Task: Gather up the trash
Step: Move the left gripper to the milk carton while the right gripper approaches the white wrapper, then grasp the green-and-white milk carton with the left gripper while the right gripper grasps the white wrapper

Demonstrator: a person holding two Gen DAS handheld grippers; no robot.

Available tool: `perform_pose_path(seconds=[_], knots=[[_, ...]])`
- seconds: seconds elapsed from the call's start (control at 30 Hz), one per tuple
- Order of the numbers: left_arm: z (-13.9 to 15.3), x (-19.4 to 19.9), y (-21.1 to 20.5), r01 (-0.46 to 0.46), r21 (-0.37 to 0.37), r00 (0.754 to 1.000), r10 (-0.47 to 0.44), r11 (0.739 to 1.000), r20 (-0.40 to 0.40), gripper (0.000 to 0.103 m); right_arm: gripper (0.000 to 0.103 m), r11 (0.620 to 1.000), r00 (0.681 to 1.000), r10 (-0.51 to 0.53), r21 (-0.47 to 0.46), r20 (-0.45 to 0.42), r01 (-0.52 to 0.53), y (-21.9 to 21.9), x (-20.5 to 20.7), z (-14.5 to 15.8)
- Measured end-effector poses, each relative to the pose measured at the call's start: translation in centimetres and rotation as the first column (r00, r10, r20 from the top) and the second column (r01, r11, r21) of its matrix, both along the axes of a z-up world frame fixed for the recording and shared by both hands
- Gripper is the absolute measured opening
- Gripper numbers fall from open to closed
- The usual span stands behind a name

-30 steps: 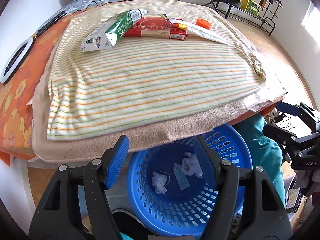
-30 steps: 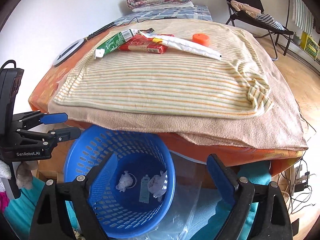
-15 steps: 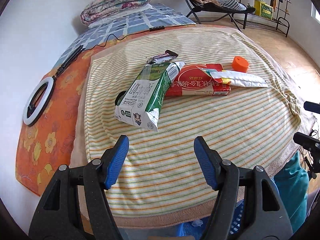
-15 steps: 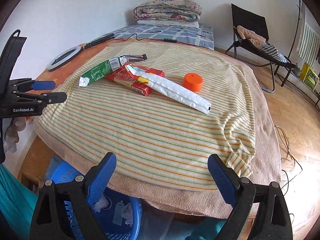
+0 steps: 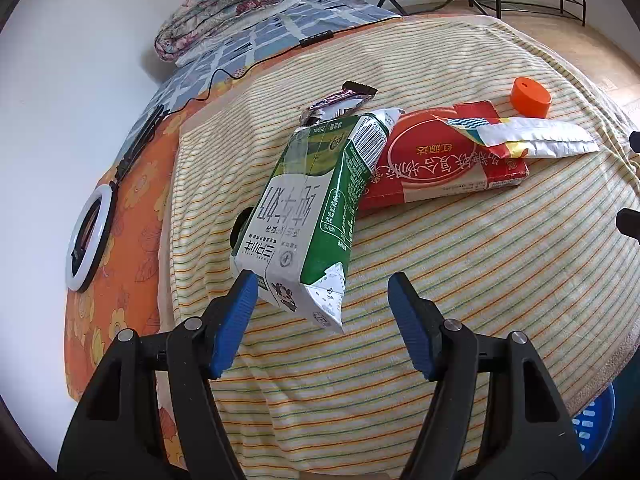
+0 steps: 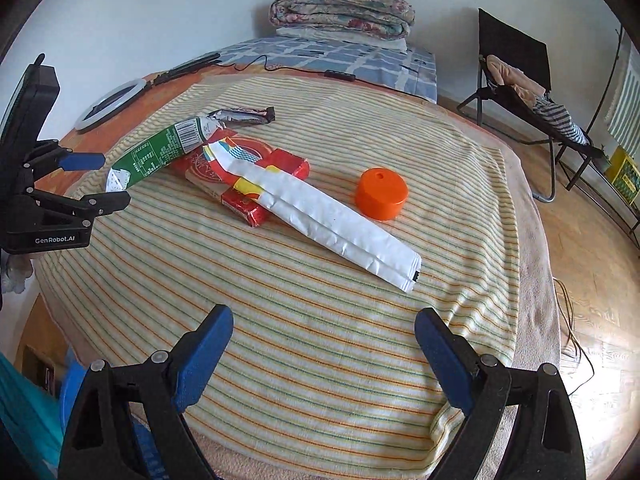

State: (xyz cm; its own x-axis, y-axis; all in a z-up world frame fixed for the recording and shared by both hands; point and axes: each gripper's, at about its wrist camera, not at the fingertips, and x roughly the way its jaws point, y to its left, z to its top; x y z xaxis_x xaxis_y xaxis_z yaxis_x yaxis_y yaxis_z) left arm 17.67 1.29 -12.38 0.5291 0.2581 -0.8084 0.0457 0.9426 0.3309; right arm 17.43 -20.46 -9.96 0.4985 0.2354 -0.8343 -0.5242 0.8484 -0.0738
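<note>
**Milk carton lies nearest the left hand-held gripper, end-on to its jaws**

Left wrist view: The left hand-held gripper (image 5: 322,312) stands spread, nothing between its blue pads. The green-and-white milk carton (image 5: 308,204) lies on the striped blanket (image 5: 480,280) of the bed, directly ahead of the jaws; its sealed near end sits just beside the left pad. Its long axis runs away from the gripper toward the bed's far edge, leaning a little to the right, and its far end overlaps the red box (image 5: 444,164). A white wrapper (image 5: 536,142) lies over the red box's right part, an orange cap (image 5: 530,98) stands near it further off, and a dark snack wrapper (image 5: 340,100) lies beyond the carton. A blue basket (image 5: 596,428) peeks out below the bed's near right edge. Judged from this, the carton is the left hand's to take, and the jaws seem set roughly across its short width.

Right wrist view: The right hand-held gripper (image 6: 322,354) is also spread wide and empty, well apart from every item. The white wrapper (image 6: 320,208) runs slantwise, its near end pointing toward this gripper's right pad; the orange cap (image 6: 381,194) stands just to its right. The carton (image 6: 160,152) lies farther off toward the left edge, close to the left hand-held gripper (image 6: 108,180).
</note>
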Motion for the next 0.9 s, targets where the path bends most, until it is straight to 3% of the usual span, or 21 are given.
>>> perform_pose_path(seconds=[0.23, 0.37, 0.5, 0.57, 0.6, 0.63, 0.9], knots=[[-1.0, 1.8, 0.5, 0.007, 0.0, 1.0, -0.008, 1.0, -0.02, 0.069, 0.088, 0.998, 0.999, 0.036, -0.051, 0.006, -0.035, 1.5, 2.4, -1.3], [0.2, 2.3, 1.4, 0.008, -0.063, 1.0, -0.008, 0.998, -0.005, 0.047, 0.086, 0.994, 0.997, 0.071, -0.087, 0.018, -0.069, 2.6, 3.5, -1.9], [2.3, 2.6, 2.8, 0.026, -0.206, 1.0, -0.023, 0.978, 0.02, 0.043, 0.083, 0.985, 0.994, 0.107, -0.138, 0.033, -0.101, 3.7, 4.4, -2.4], [3.5, 2.9, 3.6, 0.032, -0.271, 0.999, -0.024, 0.962, 0.032, 0.057, 0.083, 0.983, 0.992, 0.12, -0.145, 0.035, -0.114, 4.1, 4.8, -2.4], [3.9, 3.2, 4.0, 0.033, -0.303, 0.999, -0.024, 0.952, 0.031, 0.082, 0.083, 0.982, 0.991, 0.127, -0.145, 0.035, -0.121, 4.2, 5.0, -2.4], [4.2, 3.5, 4.5, 0.041, -0.344, 0.999, -0.032, 0.938, 0.032, 0.098, 0.083, 0.981, 0.99, 0.133, -0.145, 0.037, -0.126, 4.3, 5.1, -2.3], [1.8, 6.4, 8.2, -0.061, -0.518, 0.997, 0.025, 0.853, -0.077, 0.1, 0.084, 0.974, 0.983, 0.185, -0.137, 0.016, -0.181, 5.0, 5.7, -2.3]])
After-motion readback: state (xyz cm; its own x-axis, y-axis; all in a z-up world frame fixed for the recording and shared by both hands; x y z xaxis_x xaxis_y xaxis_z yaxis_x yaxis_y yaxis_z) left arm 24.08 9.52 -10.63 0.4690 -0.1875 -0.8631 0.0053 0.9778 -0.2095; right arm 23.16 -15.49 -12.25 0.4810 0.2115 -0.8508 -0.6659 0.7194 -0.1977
